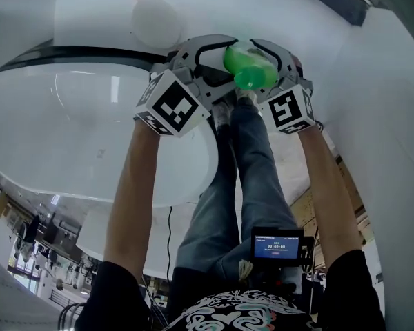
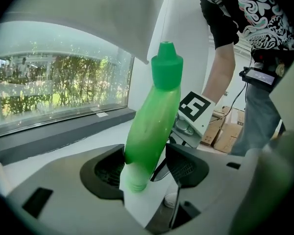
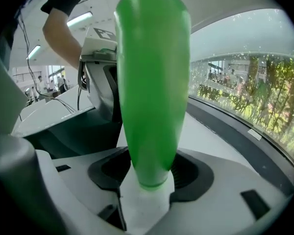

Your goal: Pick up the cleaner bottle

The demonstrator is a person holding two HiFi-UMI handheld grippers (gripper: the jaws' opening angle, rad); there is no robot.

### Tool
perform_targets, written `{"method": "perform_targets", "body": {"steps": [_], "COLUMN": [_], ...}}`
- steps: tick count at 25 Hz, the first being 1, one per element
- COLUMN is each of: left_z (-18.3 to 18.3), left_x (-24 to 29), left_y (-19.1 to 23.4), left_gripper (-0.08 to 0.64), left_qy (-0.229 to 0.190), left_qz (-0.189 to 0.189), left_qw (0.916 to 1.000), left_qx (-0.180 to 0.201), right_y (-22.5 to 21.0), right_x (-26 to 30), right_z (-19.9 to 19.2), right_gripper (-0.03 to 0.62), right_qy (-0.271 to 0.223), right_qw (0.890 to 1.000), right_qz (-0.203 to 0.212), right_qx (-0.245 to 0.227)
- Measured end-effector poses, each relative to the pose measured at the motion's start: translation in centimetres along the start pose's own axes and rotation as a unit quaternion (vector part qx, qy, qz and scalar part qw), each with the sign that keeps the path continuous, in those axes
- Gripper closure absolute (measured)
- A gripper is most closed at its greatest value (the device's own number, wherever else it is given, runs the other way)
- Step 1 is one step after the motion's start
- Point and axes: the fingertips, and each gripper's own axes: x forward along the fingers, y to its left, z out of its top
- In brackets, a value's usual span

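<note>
The left gripper is released. Its jaws are spread wide, and the base of the green cleaner bottle stands between them, close to the left jaw, with its capped top leaning toward the right. Across the bottle, the right gripper is also released, jaws wide, and the bottle's body rises from the gap between them. The bottle rests on the white tabletop, enclosed by both grippers.
</note>
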Motion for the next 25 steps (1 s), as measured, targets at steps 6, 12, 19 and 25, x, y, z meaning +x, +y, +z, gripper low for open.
{"method": "perform_targets", "body": {"steps": [6,12,19,25], "left_z": [-0.2,-0.4,-0.3,0.1], "left_x": [1.1,2.7,2.8,3.0], "left_y": [-0.2,-0.5,-0.6,-0.2], "left_gripper": [0.298,0.298,0.31,0.324], "left_qy": [0.001,0.024,0.032,0.033], "left_qz": [-0.024,-0.054,-0.077,-0.099], "left_qw": [0.9997,0.9974,0.9951,0.9928], "left_qx": [0.01,0.04,0.054,0.059], "right_y": [0.4,0.5,0.6,0.3], "right_x": [1.9,2.3,2.1,2.0], "right_z": [-0.3,-0.3,-0.2,0.1], "right_gripper": [0.353,0.356,0.362,0.362], "right_qy": [-0.003,-0.003,0.013,0.016], "right_qw": [0.999,0.998,0.995,0.995], "right_qz": [0.019,0.043,0.073,0.086], "right_qx": [-0.035,-0.054,-0.067,-0.055]}}
